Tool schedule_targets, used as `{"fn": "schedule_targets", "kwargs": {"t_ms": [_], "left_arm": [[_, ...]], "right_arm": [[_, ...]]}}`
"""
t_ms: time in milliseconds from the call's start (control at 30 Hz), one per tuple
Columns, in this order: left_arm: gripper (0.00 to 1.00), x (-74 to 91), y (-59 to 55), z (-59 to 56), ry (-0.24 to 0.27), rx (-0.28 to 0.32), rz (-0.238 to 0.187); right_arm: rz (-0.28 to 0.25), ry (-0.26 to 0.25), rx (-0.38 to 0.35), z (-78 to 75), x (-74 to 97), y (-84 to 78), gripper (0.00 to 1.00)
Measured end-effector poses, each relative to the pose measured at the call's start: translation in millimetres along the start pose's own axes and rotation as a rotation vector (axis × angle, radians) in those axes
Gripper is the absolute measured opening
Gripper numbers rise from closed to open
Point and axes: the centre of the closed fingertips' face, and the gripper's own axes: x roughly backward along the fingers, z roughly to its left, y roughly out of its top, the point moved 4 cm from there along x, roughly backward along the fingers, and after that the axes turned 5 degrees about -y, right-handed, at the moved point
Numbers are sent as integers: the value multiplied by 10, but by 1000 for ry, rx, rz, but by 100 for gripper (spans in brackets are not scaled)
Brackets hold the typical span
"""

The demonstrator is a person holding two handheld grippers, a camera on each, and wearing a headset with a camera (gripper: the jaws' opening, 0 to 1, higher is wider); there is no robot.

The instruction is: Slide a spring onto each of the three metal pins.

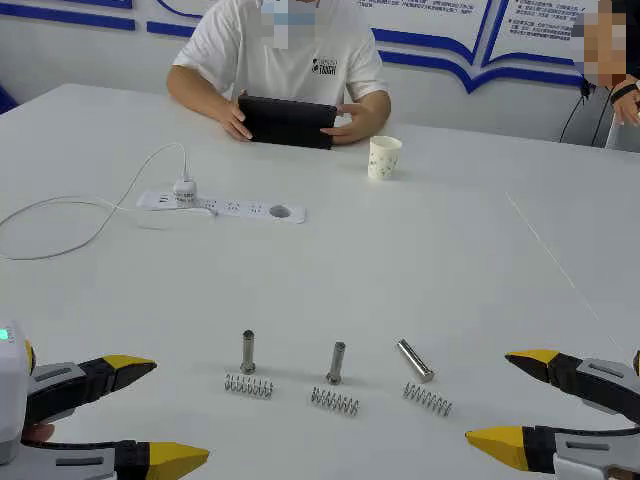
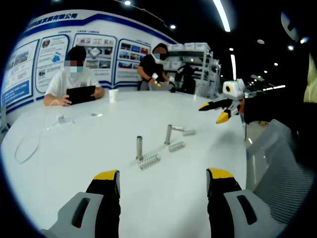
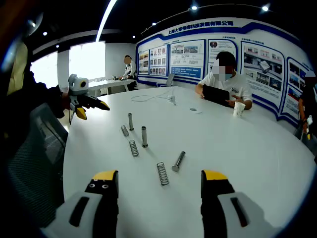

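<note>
The white table is taking up most of the head view. Its far edge is running behind a seated person, who is being cut off at the top of the frame and is holding a dark tablet. The left gripper is reaching in from the lower left corner and the right gripper from the lower right. Both bodies are being cropped by the frame, and each is holding its yellow-tipped jaws wide apart around nothing. Bare tabletop is stretching broadly from them to the power strip, whose cable is looping off the left edge. One paper cup is standing near the tablet. Three pins are sitting in a row between the grippers: the left pin and middle pin are standing upright, and the right pin is lying on its side. Three springs are lying flat, one just in front of each pin and none threaded on.
</note>
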Motion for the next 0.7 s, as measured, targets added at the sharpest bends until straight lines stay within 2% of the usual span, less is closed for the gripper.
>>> {"fn": "schedule_targets", "kwargs": {"t_ms": [700], "left_arm": [[72,-7,-11,7,-1,1,2]], "right_arm": [[4,-8,-7,39,-5,27,68]]}}
